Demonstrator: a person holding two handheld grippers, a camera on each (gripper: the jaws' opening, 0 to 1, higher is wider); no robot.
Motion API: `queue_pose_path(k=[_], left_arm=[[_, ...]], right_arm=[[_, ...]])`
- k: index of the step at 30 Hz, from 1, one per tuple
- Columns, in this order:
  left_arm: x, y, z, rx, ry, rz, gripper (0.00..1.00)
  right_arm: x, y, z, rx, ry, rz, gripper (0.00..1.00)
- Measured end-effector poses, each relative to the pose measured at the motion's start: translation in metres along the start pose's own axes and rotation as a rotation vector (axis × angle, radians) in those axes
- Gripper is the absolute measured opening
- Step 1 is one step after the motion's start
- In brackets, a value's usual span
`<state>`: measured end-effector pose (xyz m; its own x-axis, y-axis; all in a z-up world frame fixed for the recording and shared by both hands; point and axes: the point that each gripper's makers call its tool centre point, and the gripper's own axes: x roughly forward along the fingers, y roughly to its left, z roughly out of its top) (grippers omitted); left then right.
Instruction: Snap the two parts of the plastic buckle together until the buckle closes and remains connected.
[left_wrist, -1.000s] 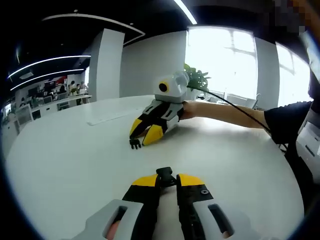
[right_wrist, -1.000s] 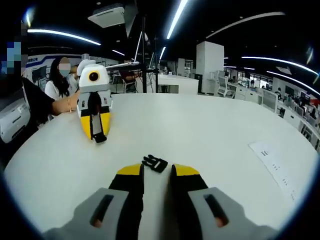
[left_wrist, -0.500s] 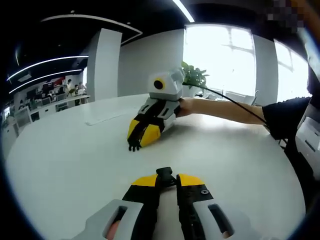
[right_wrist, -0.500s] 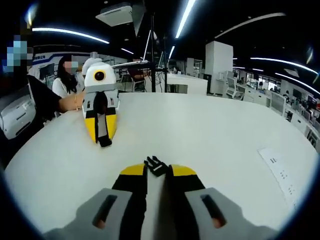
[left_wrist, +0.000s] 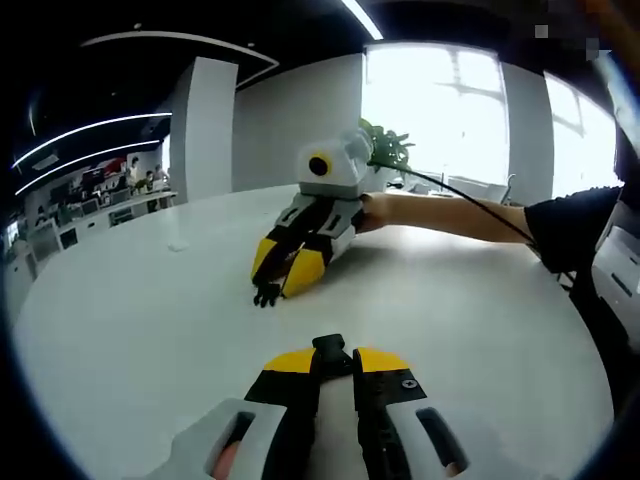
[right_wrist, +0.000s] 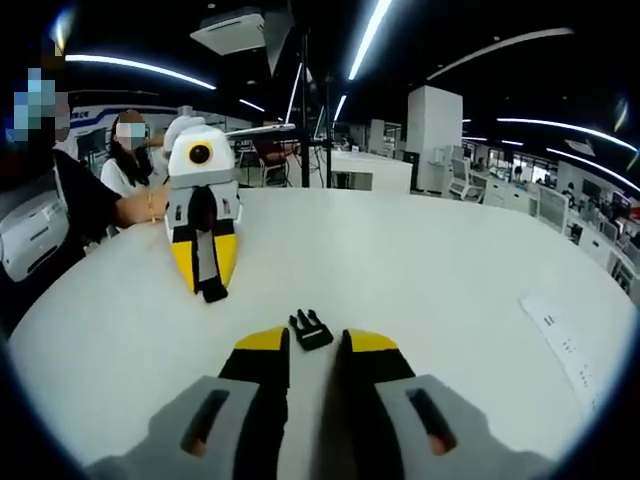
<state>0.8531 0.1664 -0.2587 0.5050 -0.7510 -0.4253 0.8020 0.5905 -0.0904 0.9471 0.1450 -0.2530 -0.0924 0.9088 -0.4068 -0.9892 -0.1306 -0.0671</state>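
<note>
Open-plan office around round white table (right_wrist: 420, 270); ceiling light strips overhead, bright windows and potted plant (left_wrist: 385, 150) past far edge in left gripper view. Paper sheet (right_wrist: 580, 340) near table's right edge in right gripper view. Left gripper (left_wrist: 334, 357) nearly closed, pinching black buckle part (left_wrist: 331, 349). Right gripper (right_wrist: 307, 340) parted, gripping nothing; pronged buckle part (right_wrist: 310, 329) lies on table just ahead of its tips, untouched.

big round white table (right_wrist: 450, 270), small black pronged plastic buckle piece (right_wrist: 310, 329) lying flat on it, white paper sheet (right_wrist: 575, 345) near the edge
</note>
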Motion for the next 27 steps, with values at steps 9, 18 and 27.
queue_pose_path(k=[9, 18, 27], left_arm=[[-0.0001, 0.0005, 0.0000, 0.001, 0.001, 0.000, 0.13], [-0.0009, -0.0004, 0.0000, 0.012, 0.005, 0.002, 0.13], [-0.0010, -0.0012, -0.0004, 0.023, 0.008, 0.005, 0.13]], right_arm=[[0.0051, 0.0046, 0.0012, 0.002, -0.017, 0.031, 0.15], [0.0036, 0.0054, 0.0009, 0.010, -0.027, 0.013, 0.13], [-0.0035, 0.0071, -0.0016, 0.028, -0.032, -0.015, 0.13]])
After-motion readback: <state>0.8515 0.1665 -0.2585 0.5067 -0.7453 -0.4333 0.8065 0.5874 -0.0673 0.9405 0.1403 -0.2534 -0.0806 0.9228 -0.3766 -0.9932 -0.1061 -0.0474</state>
